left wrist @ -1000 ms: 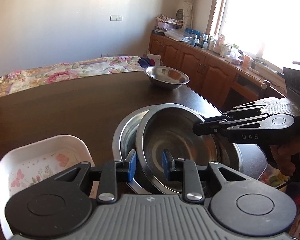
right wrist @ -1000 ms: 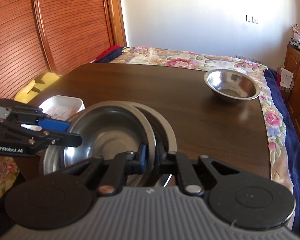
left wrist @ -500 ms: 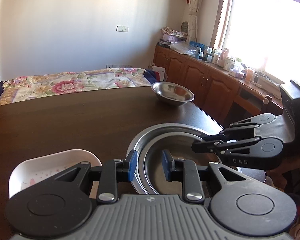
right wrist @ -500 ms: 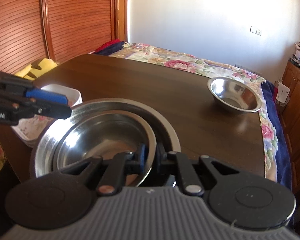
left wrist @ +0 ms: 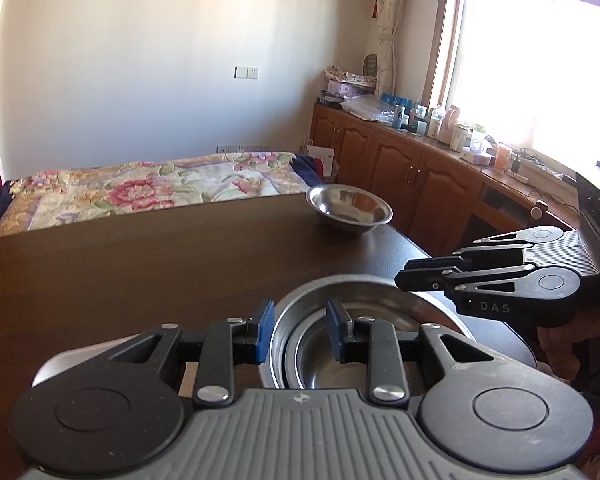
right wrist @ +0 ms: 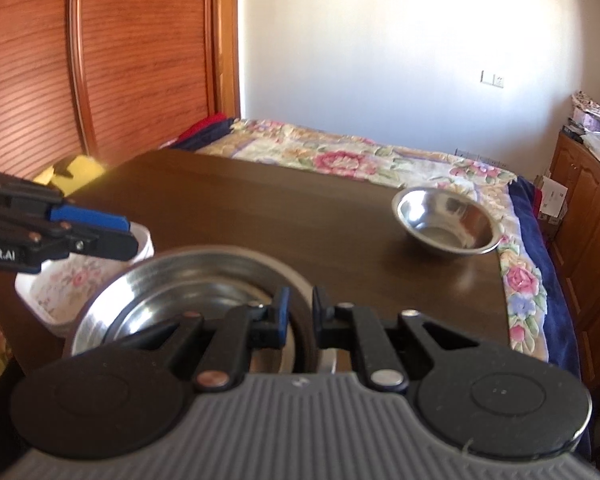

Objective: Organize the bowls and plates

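The nested steel bowls sit at the near edge of the desk, the smaller one seated inside the larger. A third steel bowl stands alone near the far right corner of the desk, well apart from the stack. A white floral dish lies at the near left edge, just beside the stack.

The left gripper straddles the near rim of the nested bowls. Its jaws have just been opening, and the pads do not appear to press on the metal. The right gripper shows a narrow gap over the stack's right rim in its own blurred view, while in the left view its fingers look closed together above that rim. It probably holds nothing.

Handling judgement: the bowls are thin polished steel, so light, rigid and not fragile, but slippery under rubber pads. Take hold at the rolled rim, one pad inside the wall and one outside. A loose grip could let a bowl pivot and slide. The lone bowl is likely the next to be stacked; its near rim is the most accessible grasp point.
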